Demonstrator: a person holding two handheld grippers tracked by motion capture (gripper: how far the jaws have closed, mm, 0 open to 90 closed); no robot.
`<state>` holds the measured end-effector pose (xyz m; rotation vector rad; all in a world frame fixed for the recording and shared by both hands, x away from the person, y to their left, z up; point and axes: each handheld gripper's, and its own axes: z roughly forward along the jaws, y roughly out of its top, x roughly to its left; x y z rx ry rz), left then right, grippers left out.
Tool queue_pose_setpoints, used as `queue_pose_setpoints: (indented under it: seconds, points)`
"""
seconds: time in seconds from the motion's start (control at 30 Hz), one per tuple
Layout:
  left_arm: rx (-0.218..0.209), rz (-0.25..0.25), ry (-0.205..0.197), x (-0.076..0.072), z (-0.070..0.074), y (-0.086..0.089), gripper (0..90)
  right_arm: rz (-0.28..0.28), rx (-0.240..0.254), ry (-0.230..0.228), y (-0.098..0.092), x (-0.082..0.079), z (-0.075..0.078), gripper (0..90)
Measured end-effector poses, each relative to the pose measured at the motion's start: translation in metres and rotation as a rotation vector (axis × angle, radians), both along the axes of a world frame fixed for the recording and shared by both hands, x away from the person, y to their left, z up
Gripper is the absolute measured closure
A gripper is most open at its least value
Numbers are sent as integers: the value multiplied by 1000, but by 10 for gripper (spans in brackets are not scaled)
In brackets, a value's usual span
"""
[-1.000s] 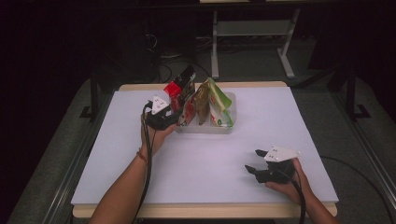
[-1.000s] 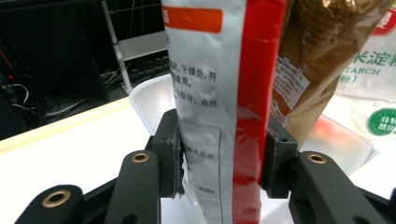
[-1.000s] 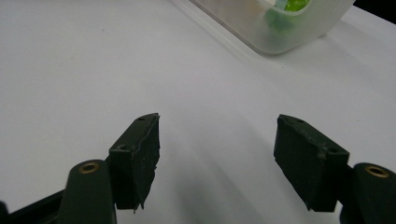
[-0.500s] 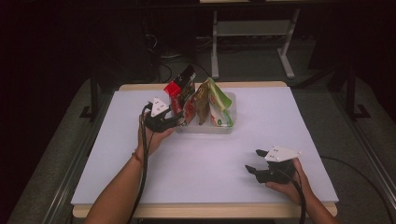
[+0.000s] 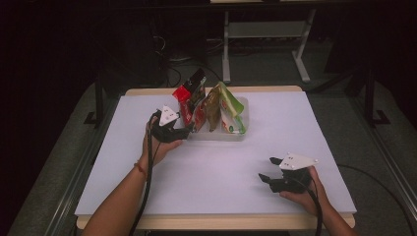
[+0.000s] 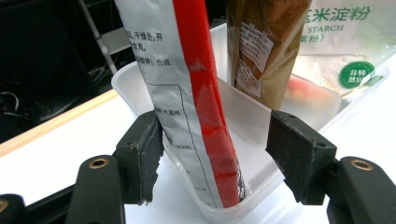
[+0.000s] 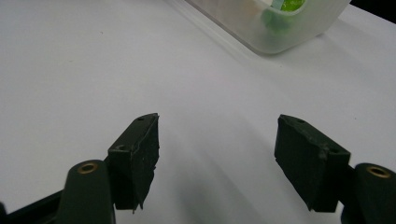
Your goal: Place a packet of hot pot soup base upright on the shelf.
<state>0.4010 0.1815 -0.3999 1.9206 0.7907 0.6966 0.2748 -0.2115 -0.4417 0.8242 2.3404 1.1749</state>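
Red pouch stands upright at bin end, propped by wall; left gripper jaws just opening around it, pads clear; right gripper open, idle on table.

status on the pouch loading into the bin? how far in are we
Done: four pouches stand in the clear bin, the red pouch at its left end, then the brown pouch and the green starch pouch. In hand: the left gripper has just been opening; the red pouch sits between its pads with a gap on one side. The right gripper is open over bare table. Left: withdraw.
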Motion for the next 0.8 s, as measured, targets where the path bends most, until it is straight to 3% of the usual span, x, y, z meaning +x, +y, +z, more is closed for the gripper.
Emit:
queue_pose_setpoints:
  seconds: [0.13, 0.43, 0.8]
  points:
    - [-3, -9, 11, -1, 1, 3, 363, 2, 0, -6, 0, 0, 1, 302]
    - [42, -45, 20, -8, 4, 8, 313, -6, -12, -22, 0, 0, 3, 304]
    - [98, -99, 22, -27, 8, 22, 270, -13, -23, -44, 1, -2, 8, 292]
